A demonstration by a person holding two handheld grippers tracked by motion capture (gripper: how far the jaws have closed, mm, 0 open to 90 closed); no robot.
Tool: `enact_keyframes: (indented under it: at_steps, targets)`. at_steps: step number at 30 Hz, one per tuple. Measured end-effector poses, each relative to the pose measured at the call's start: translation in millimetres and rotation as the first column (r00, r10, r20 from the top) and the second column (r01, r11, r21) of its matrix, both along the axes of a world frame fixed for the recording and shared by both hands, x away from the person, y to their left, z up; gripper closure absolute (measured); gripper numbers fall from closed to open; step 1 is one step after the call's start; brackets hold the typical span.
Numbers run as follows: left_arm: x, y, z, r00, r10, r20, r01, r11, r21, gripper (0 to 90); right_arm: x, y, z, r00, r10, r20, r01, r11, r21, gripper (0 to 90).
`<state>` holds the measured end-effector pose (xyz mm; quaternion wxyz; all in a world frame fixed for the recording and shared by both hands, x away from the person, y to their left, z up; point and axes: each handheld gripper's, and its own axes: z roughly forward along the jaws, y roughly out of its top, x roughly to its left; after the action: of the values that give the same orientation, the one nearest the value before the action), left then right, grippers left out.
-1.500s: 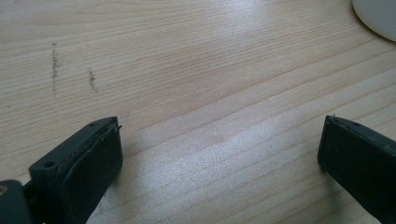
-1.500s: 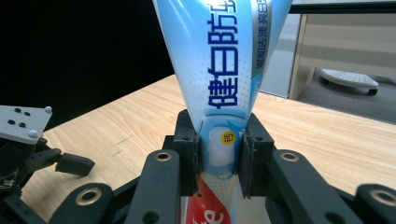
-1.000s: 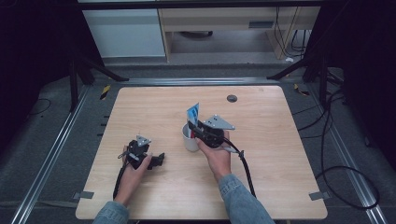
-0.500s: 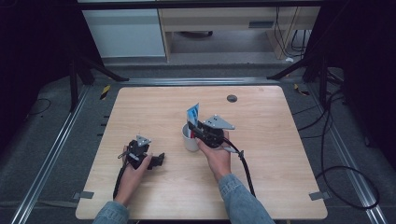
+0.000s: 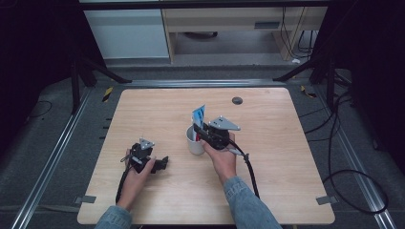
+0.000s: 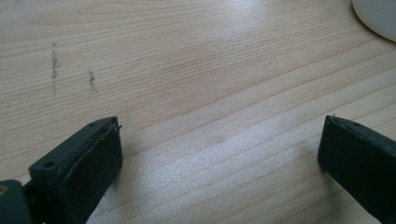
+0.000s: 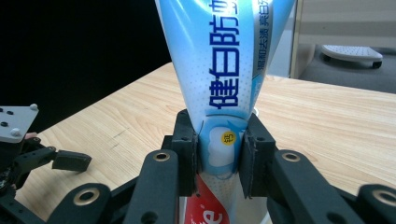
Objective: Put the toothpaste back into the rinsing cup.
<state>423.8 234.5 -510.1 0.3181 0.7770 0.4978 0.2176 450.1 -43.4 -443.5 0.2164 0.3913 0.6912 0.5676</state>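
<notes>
A blue and white toothpaste tube (image 5: 198,116) stands upright with its lower end inside a white cup (image 5: 194,145) at the middle of the table. My right gripper (image 5: 200,130) is shut on the tube just above the cup's rim. In the right gripper view the two black pads (image 7: 187,154) press on the tube (image 7: 224,70) from both sides. My left gripper (image 5: 162,164) rests low on the table to the left of the cup, open. In the left gripper view its jaws stand wide apart over bare wood, with the cup's edge (image 6: 378,16) at the top right.
A small black round disc (image 5: 237,100) lies near the table's far edge. The wooden table (image 5: 286,167) has open room on the right and at the front. Cables trail from both grippers toward the near edge. Dark stands flank the table.
</notes>
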Motion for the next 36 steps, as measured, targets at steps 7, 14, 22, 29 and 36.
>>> enact_keyframes:
  at_steps: [7,14,22,29,36]
  targets:
    - [0.0,0.0,0.0,1.0000,0.000,0.000,0.000,1.0000,0.000,0.0,5.1,-1.9,2.1,0.9997,-0.013,-0.023,0.013,1.000,-0.011,70.5]
    - [0.0,0.0,0.0,1.0000,0.000,0.000,0.000,1.0000,0.000,0.0,10.3,-6.6,2.1,0.9990,-0.021,-0.039,0.020,1.000,-0.011,68.9]
    - [0.0,0.0,0.0,1.0000,0.000,0.000,0.000,1.0000,0.000,0.0,11.9,-9.3,2.2,0.9987,-0.016,-0.049,0.016,1.000,-0.009,68.6]
    - [0.0,0.0,0.0,1.0000,0.000,0.000,0.000,1.0000,0.000,0.0,12.7,-11.8,1.8,0.9988,-0.014,-0.047,0.013,1.000,-0.011,68.3]
    - [0.0,0.0,0.0,1.0000,0.000,0.000,0.000,1.0000,0.000,0.0,13.1,-13.3,1.8,0.9985,-0.010,-0.054,0.009,1.000,-0.006,67.9]
